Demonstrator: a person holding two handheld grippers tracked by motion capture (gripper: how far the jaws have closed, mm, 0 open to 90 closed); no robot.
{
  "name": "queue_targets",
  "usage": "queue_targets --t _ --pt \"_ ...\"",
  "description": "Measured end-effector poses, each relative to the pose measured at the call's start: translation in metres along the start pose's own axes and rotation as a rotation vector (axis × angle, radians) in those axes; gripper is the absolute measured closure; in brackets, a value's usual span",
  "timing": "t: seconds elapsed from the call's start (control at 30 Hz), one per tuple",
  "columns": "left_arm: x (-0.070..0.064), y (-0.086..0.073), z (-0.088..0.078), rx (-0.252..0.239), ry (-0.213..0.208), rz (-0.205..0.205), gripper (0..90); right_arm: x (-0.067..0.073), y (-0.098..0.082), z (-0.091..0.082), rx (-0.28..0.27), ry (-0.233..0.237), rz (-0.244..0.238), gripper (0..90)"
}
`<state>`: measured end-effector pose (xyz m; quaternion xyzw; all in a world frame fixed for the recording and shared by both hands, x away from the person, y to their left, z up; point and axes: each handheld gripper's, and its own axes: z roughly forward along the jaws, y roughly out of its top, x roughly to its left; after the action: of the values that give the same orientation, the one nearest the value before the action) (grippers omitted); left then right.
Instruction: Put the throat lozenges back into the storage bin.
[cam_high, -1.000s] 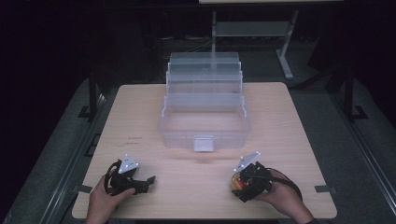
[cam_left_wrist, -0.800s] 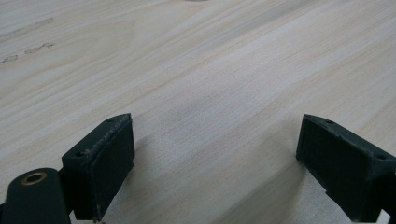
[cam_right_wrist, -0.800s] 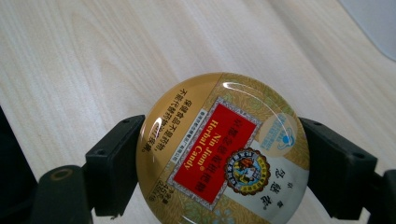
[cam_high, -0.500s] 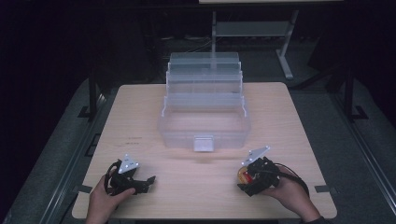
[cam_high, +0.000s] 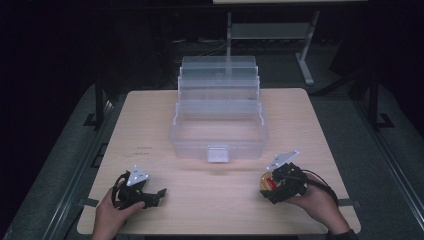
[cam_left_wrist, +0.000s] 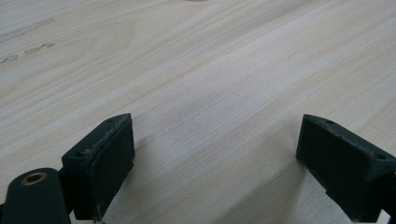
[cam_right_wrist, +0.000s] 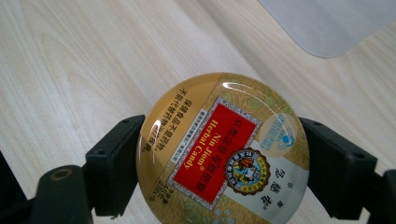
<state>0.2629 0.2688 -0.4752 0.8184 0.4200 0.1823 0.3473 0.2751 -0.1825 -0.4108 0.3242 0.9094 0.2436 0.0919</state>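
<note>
A round gold candy tin (cam_right_wrist: 223, 151) with a red label sits between the two black jaws of my right gripper (cam_right_wrist: 219, 163), which press on its rim from both sides. From above, the tin (cam_high: 268, 182) shows as a red and gold spot at the tip of the right gripper (cam_high: 272, 184), low over the table's front right. My left gripper (cam_high: 159, 195) rests at the front left, jaws wide apart. Only bare wood lies between the jaws of the left gripper (cam_left_wrist: 212, 163).
A clear plastic tiered organiser box (cam_high: 218, 114) stands open at the middle back of the wooden table (cam_high: 150, 125), its front latch (cam_high: 217, 153) facing me. A corner of the box (cam_right_wrist: 327, 23) lies beyond the tin. Dark floor surrounds the table.
My right gripper with the tin has moved to the right and slightly forward and turned. The left gripper has stayed still.
</note>
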Motion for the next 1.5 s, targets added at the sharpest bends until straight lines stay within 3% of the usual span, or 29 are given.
queue_targets --t 1.5 --pt "0.000 0.000 0.000 0.000 0.000 -0.003 10.6 -0.039 0.019 -0.025 -0.059 -0.049 0.060 19.5"
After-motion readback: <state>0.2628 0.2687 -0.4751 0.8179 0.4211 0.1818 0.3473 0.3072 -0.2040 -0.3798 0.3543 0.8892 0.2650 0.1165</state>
